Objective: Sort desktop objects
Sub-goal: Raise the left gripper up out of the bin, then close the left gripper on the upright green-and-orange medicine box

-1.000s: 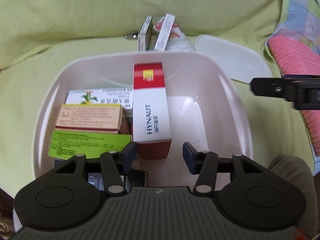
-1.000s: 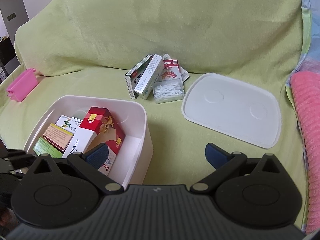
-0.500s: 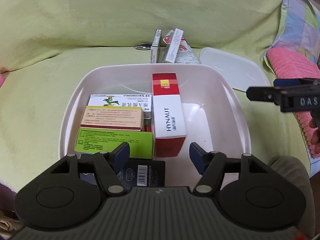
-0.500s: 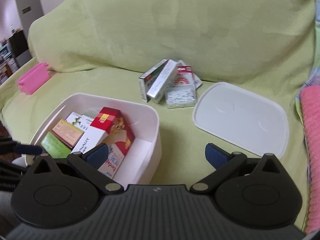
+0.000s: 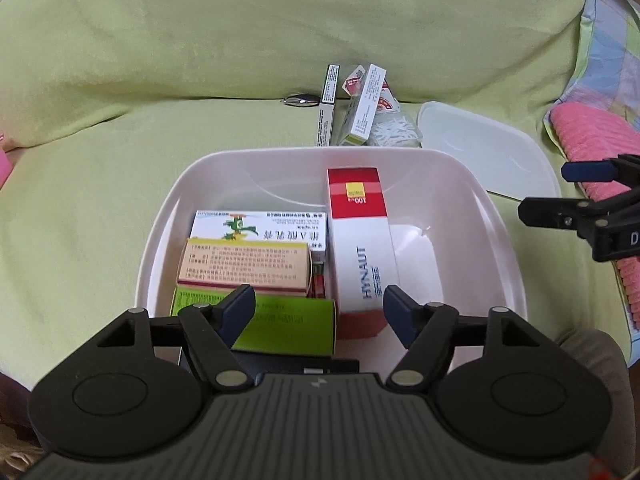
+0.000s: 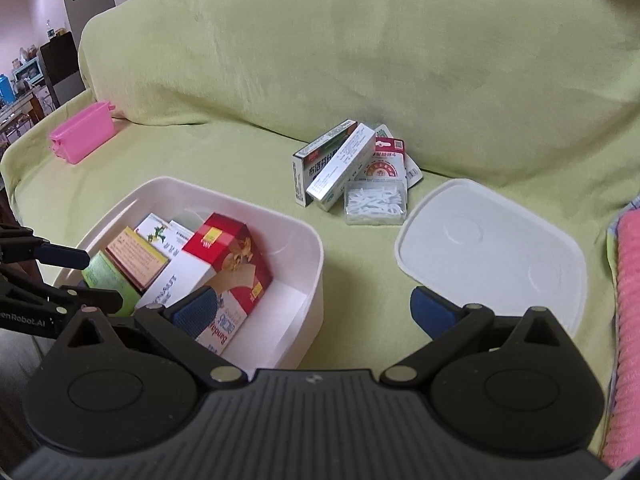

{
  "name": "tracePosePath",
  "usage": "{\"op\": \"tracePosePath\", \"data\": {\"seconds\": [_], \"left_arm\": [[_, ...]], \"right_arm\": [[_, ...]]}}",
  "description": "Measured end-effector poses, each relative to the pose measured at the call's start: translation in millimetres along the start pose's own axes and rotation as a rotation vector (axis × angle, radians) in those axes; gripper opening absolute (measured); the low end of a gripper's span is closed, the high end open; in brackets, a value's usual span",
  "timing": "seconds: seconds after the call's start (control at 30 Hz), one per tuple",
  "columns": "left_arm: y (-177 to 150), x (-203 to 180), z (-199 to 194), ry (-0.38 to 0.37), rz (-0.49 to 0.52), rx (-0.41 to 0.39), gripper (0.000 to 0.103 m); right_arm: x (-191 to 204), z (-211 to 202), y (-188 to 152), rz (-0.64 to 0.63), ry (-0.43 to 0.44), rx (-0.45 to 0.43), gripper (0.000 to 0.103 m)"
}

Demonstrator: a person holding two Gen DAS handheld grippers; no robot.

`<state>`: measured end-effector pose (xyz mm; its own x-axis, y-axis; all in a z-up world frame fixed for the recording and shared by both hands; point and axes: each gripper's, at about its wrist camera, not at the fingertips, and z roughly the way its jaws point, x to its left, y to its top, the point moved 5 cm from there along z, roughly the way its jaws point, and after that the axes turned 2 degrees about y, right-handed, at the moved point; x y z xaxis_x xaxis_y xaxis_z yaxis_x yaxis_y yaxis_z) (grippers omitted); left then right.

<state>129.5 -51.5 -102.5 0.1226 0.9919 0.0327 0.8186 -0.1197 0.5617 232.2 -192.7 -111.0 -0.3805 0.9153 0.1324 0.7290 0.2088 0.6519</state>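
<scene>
both grippers are empty with jaws spread: left gripper (image 5: 319, 312) hangs over the near end of the white bin (image 6: 308, 240), right gripper (image 6: 314, 312) is just right of it. red and white hynaut box (image 5: 362, 252) sits inside the bin, more boxes (image 6: 336, 164) and the lid (image 6: 492, 256) lie on the green sofa (image 6: 360, 40).

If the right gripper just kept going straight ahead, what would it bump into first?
Probably the green sofa cover between the white bin and the white lid. The right gripper is open and empty; beyond that gap lies the clear box of floss picks. Depth is hard to judge.
</scene>
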Motion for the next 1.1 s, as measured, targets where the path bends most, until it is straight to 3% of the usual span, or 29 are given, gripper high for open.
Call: {"op": "tracePosePath", "data": {"seconds": [0.47, 1.1], "left_arm": [[34, 5, 25, 0.012, 0.063, 0.003, 0.072], [102, 3, 72, -0.01, 0.144, -0.026, 0.073]], "right_arm": [[-41, 42, 40, -0.034, 0.028, 0.016, 0.102], [-80, 94, 56, -0.051, 0.057, 0.048, 0.102]]}}
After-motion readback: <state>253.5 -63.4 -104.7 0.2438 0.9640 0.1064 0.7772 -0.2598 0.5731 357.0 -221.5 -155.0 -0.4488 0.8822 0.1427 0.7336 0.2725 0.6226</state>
